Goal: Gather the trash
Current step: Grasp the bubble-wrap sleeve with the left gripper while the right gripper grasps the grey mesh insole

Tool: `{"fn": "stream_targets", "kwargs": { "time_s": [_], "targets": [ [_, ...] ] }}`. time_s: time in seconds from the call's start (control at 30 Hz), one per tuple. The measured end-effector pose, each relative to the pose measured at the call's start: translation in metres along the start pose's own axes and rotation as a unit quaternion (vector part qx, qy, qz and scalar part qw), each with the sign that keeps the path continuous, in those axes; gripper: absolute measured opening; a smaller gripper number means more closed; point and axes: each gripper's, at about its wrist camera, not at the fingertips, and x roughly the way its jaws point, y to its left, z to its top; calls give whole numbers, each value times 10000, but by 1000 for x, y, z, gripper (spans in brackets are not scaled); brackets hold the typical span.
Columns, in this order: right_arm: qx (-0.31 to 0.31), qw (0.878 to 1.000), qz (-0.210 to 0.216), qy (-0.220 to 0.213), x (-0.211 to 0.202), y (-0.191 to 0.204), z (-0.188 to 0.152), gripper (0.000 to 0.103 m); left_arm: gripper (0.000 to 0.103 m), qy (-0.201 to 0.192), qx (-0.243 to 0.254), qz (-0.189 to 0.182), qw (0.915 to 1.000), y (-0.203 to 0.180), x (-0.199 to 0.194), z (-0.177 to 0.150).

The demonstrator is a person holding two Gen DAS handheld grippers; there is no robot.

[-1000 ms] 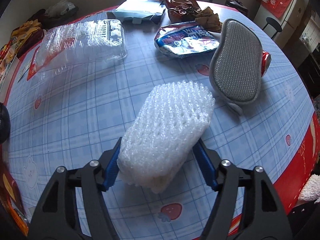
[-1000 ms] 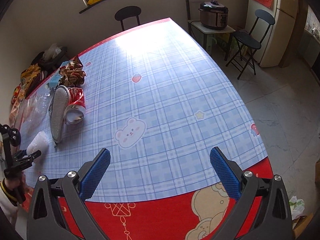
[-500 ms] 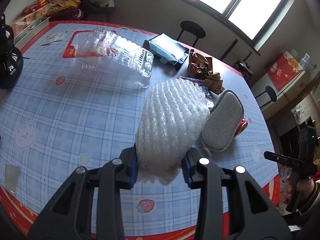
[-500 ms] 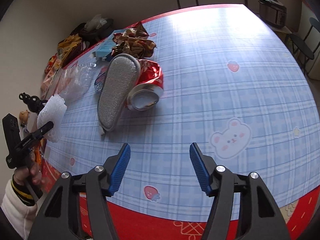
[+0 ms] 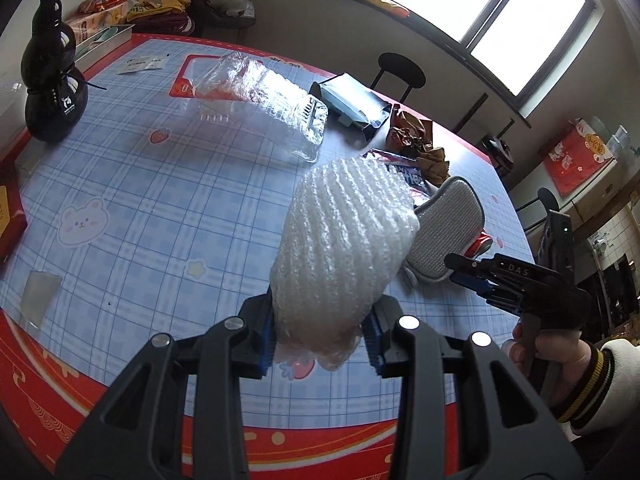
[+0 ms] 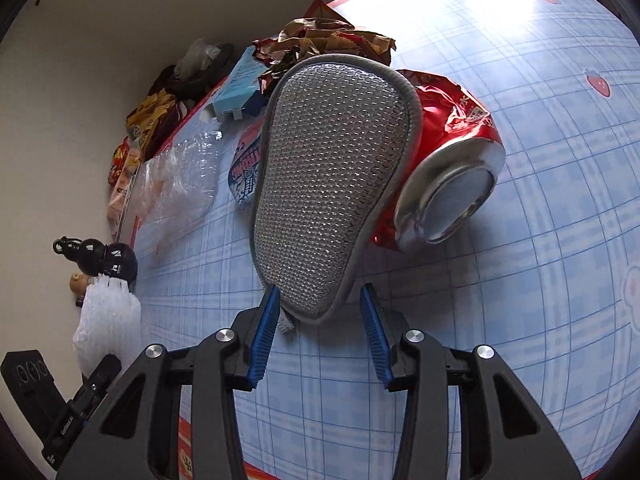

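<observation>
Above the blue-checked worktop (image 5: 160, 200), the left gripper (image 5: 320, 344) is clamped on a white foam net sleeve (image 5: 344, 248), pinching its lower end between the blue pads so its long axis runs up and away from the gripper toward the grey slipper (image 5: 448, 232). The sleeve is a puffy tube of soft ribbed foam mesh, its free end rounded and its gripped end squashed and ragged. Just beyond it lies the slipper, sole up, a pear-shaped pad of silvery dotted mesh with a grey fabric rim; its narrow end points at the right gripper (image 6: 322, 336), whose jaws stand narrowly apart on either side of that tip, apparently without touching it. Touching the slipper's far side is a crushed red drink can (image 6: 448, 168), lying with its metal end toward the right wrist camera. Behind the slipper sit crumpled brown wrappers (image 6: 320, 40) and a clear, crinkled plastic tray (image 5: 264, 96).
</observation>
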Motion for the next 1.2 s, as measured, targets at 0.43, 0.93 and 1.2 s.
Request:
{"fn": "stream_targets", "kwargs": {
  "time_s": [0.43, 0.93, 1.2],
  "targets": [
    [-61, 9989, 467, 39, -9, -3, 1, 15, 38, 95, 45, 79, 9999, -8, 6, -2],
    [-1405, 9855, 770, -561, -113, -9, -28, 12, 38, 38, 404, -156, 9991, -79, 20, 6],
    [-1499, 9785, 678, -1246, -187, -48, -32, 12, 38, -21, 809, -314, 9962, -145, 23, 4]
  ]
}}
